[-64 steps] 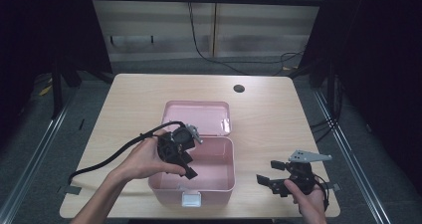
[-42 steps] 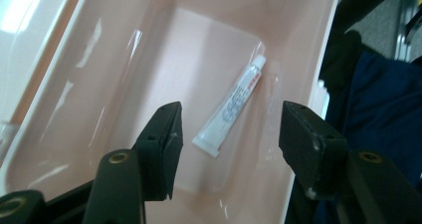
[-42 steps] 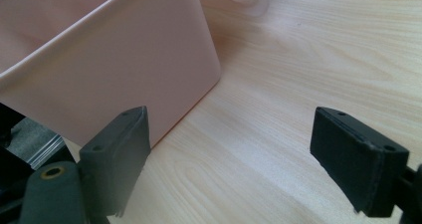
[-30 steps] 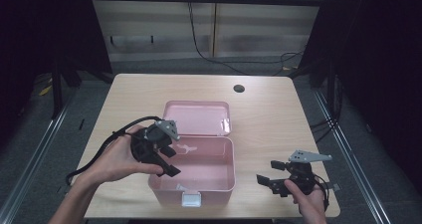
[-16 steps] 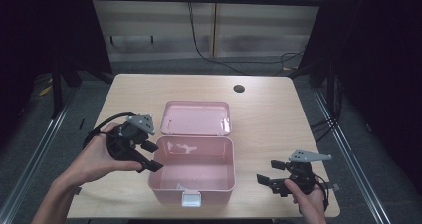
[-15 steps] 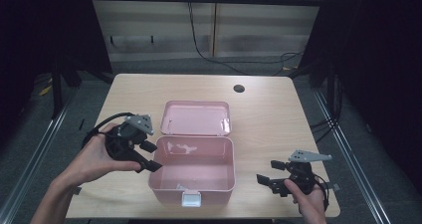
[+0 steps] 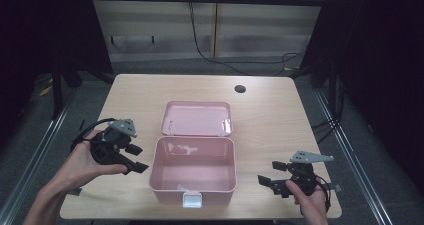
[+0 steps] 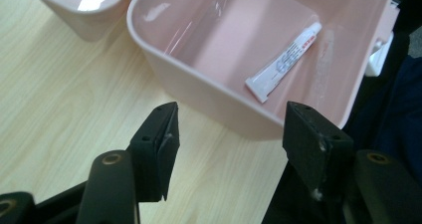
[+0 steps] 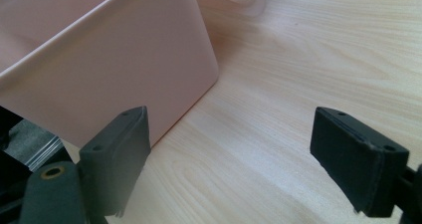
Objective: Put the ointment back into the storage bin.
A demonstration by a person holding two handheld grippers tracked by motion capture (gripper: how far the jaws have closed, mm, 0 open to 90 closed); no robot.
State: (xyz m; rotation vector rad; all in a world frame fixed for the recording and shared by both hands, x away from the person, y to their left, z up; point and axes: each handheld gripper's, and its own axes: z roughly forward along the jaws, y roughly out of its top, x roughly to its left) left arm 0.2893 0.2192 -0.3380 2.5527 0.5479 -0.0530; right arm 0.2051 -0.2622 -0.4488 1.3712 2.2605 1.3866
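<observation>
A pink box point(image 7: 194, 185) stands open near the table's front edge, its lid point(image 7: 196, 118) folded back flat behind it. A small white tube point(image 8: 283, 63) lies on the box floor point(image 8: 239, 35), also visible as the white tube point(image 7: 181, 187) near the front wall. My left gripper point(image 7: 135, 158) is held left of the box, open and holding nothing, its fingers point(image 8: 159, 144) over bare wood just outside the near wall. My right gripper point(image 7: 272, 183) rests open on the table to the box's right, facing its side wall point(image 9: 109, 79).
The wooden table point(image 7: 270, 115) has a dark round hole point(image 7: 240, 89) at the back right. A white latch point(image 7: 192, 200) sits on the box's front. A black cable point(image 7: 85, 130) loops behind the left hand. Dark floor and metal rails flank the table.
My left gripper has drawn back from over the box to the table left of it, still open. The right gripper has stayed where it was.
</observation>
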